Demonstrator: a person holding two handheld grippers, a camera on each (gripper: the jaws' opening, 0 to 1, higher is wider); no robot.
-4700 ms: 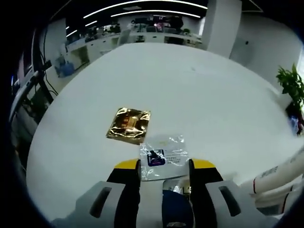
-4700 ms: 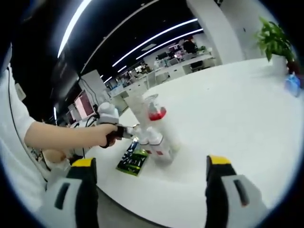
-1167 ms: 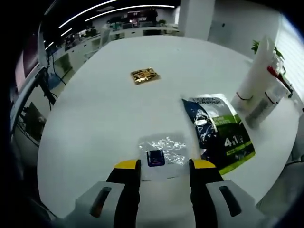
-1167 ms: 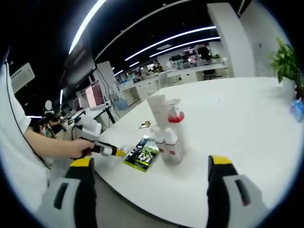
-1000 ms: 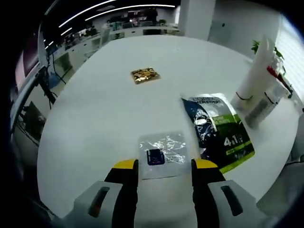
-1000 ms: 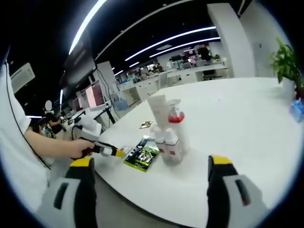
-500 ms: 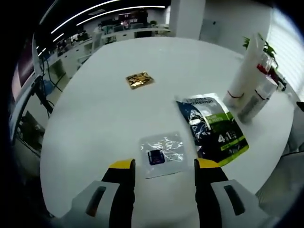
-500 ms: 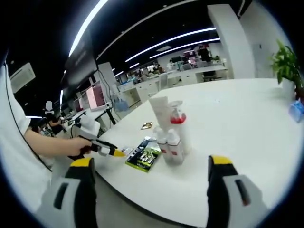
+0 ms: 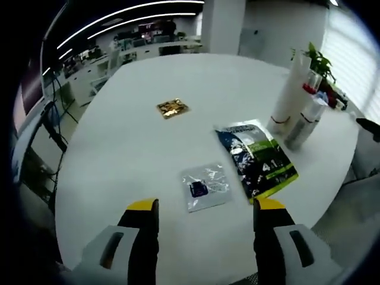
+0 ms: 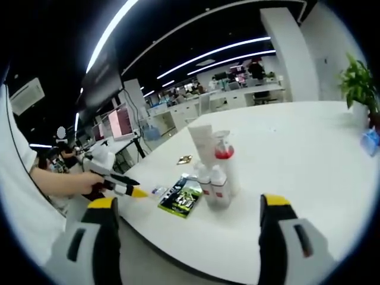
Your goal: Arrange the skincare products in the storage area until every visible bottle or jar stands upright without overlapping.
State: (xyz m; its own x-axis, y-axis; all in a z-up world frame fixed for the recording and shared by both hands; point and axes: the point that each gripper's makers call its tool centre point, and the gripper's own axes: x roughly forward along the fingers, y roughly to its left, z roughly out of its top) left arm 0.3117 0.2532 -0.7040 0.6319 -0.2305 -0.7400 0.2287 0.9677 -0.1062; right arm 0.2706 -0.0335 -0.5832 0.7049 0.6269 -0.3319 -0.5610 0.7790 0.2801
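A white tube (image 9: 292,88), a pump bottle with a red collar (image 9: 308,89) and small white bottles (image 9: 301,123) stand upright in a tight cluster at the table's right. The same tube (image 10: 203,142) and pump bottle (image 10: 224,155) appear in the right gripper view. A dark and green pouch (image 9: 256,157) lies flat beside them. A clear sachet (image 9: 205,187) lies flat just ahead of my left gripper (image 9: 206,205), which is open and holds nothing. A gold sachet (image 9: 172,108) lies farther off. My right gripper (image 10: 188,203) is open and held off the table's edge.
The round white table (image 9: 124,154) has bare surface to the left and far side. In the right gripper view a person's hand holds the left gripper (image 10: 119,184) near the green pouch (image 10: 181,197). A potted plant (image 10: 359,86) and a blue item (image 10: 371,142) are at the far right.
My left gripper has spread its jaws wider and pulled back and up from the clear sachet, which stays flat on the table. The right gripper has barely moved.
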